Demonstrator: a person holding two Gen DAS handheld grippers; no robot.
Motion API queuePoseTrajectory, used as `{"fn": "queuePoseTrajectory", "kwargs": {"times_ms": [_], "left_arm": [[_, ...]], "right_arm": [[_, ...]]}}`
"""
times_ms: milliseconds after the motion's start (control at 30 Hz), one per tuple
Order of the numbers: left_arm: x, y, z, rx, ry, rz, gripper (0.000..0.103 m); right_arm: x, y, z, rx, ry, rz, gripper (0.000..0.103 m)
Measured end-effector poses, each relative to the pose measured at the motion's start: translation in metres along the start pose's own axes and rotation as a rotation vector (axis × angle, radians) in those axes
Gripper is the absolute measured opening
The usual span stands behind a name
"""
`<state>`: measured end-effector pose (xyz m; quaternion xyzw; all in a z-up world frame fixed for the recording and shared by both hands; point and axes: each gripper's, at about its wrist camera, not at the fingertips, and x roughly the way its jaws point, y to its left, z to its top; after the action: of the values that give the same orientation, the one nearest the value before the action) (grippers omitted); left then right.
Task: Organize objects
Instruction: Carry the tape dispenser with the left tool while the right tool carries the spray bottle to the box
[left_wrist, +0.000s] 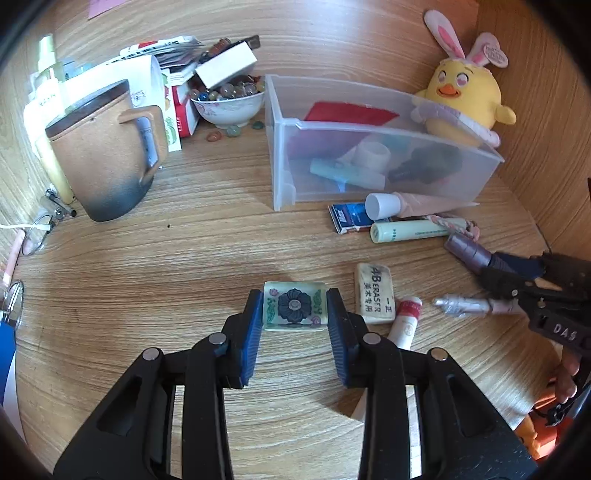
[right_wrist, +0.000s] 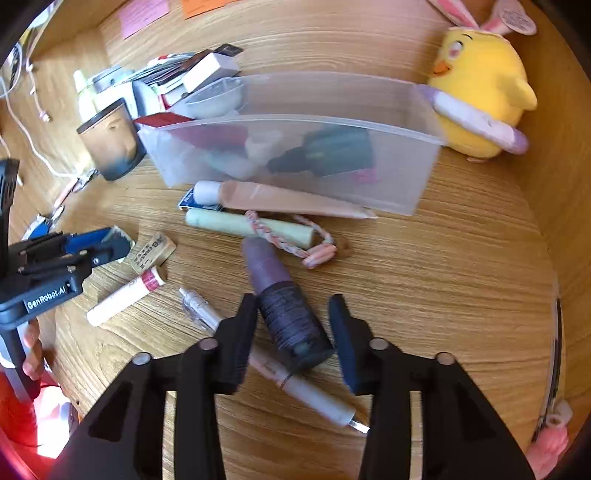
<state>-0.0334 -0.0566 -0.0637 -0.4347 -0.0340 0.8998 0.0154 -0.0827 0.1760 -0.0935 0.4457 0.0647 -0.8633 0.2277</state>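
Observation:
My left gripper (left_wrist: 294, 295) is shut on a cream mahjong tile (left_wrist: 294, 312) with a dark flower, its blue pads pressed on both sides just above the wooden desk. The right gripper (right_wrist: 292, 300) is shut on a purple bottle (right_wrist: 280, 295) that lies slanted between its fingers, over a silver-pink pen (right_wrist: 314, 395). From the left wrist view, that gripper (left_wrist: 493, 267) sits at the right edge with the bottle (left_wrist: 467, 249) sticking out. A clear plastic bin (left_wrist: 284, 166) behind holds a red card, a white cap and dark items.
An eraser (left_wrist: 375, 293), a lip balm (left_wrist: 404, 321), a green tube (left_wrist: 413, 230), a pink tube (left_wrist: 424, 203) and a blue box (left_wrist: 347, 218) lie before the bin. A brown mug (left_wrist: 99, 155), a marble bowl (left_wrist: 231, 103) and a yellow plush chick (left_wrist: 461, 96) stand behind.

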Motion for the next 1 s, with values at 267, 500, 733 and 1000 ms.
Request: {"fn": "queuePoseTrajectory", "kwargs": {"times_ms": [267,500,733,1000], "left_arm": [[-0.014,-0.002,0.013,-0.035,-0.060,-0.021,0.034],[-0.025,-0.012,0.026,-0.036,-0.107,-0.059,0.034],[-0.035,-0.024,0.046,-0.032,-0.163,-0.095,0.034],[-0.039,-0.035,0.066,-0.028,-0.207,-0.118,0.034]], "right_arm": [[-0.011,0.001,0.003,0.007,-0.043,0.027,0.024],[-0.034,-0.002,0.007,0.021,-0.095,0.053,0.024],[-0.057,-0.006,0.017,0.031,-0.170,0.063,0.024],[-0.072,-0.013,0.038,0.049,-0.257,0.041,0.024]]}}
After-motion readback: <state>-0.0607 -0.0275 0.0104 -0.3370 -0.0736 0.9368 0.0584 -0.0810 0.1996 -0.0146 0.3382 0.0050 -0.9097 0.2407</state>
